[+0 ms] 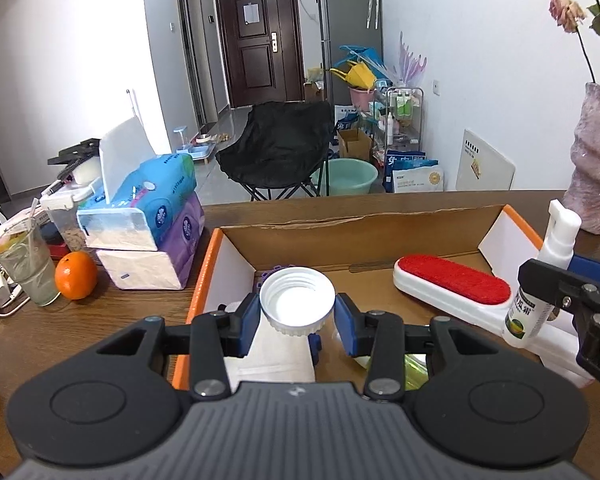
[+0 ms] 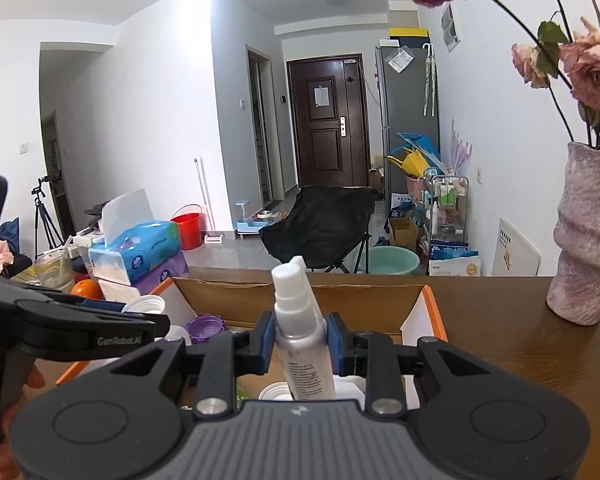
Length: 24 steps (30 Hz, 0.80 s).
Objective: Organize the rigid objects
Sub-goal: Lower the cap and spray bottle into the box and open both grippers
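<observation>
A white screw cap [image 1: 297,300] is clamped between the blue pads of the left gripper [image 1: 297,316], its open, threaded side turned up toward the camera. The cap is held above the near left part of an open cardboard box [image 1: 340,224] with orange edges, which stands on a brown wooden table [image 1: 80,320]. White packaging is seen directly beneath the cap, inside the box.

A white spray bottle [image 2: 300,320] is gripped upright at its neck by the right gripper [image 2: 300,340], the nozzle rising above the pads and the labelled body hanging below them. In the left wrist view the same bottle [image 1: 540,280] is seen at the right edge, held over the right side of the box by the right gripper [image 1: 560,292].

A white lint brush with a red pad [image 1: 452,280] is laid inside the box, between the two grippers and just beside the bottle. A purple lid [image 2: 205,326] is seen deeper in the box at the left. In the right wrist view the left gripper [image 2: 140,316] appears at the left, with the cap [image 2: 145,305] at its tip.

Outside the box, to the left, stacked tissue packs [image 1: 152,216], an orange [image 1: 76,275] and a glass [image 1: 28,268] are set on the table. A pink vase with roses [image 2: 584,232] stands on the table to the right, well apart from the box.
</observation>
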{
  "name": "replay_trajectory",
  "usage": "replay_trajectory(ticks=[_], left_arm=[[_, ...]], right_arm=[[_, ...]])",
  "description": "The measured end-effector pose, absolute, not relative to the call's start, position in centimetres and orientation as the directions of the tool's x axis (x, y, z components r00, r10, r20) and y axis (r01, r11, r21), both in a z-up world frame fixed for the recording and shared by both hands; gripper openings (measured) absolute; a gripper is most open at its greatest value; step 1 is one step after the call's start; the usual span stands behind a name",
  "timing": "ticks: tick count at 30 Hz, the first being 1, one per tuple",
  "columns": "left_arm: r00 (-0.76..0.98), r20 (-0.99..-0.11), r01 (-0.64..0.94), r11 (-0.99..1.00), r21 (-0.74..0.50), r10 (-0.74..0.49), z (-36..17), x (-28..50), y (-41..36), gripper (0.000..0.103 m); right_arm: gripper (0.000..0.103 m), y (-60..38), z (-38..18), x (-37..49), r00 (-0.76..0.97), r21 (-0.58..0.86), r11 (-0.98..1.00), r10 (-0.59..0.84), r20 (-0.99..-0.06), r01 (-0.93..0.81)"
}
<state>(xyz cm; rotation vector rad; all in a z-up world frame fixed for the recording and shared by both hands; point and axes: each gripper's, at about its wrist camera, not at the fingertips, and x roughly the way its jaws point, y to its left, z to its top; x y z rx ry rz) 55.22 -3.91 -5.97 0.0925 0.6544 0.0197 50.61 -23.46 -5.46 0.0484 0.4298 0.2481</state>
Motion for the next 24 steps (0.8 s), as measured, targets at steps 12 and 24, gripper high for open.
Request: replay_trajectory(ticks=[12,24], left_arm=[[0.82,-0.568,-0.032,0.996,0.081,0.072,-6.5,55.4,-2.7,0.103],[0.851,-0.521,-0.041,0.998,0.053,0.063,-4.0,50.4,-1.4,0.103]], right_arm=[[0.089,-23.7,-6.8,51.6,0.882,0.056,0.98,0.194,-0.429,-0.189],[0.103,-25.3,-4.5,46.3,0.927,0.036,0.99,0.137,-0.35,-0.133]])
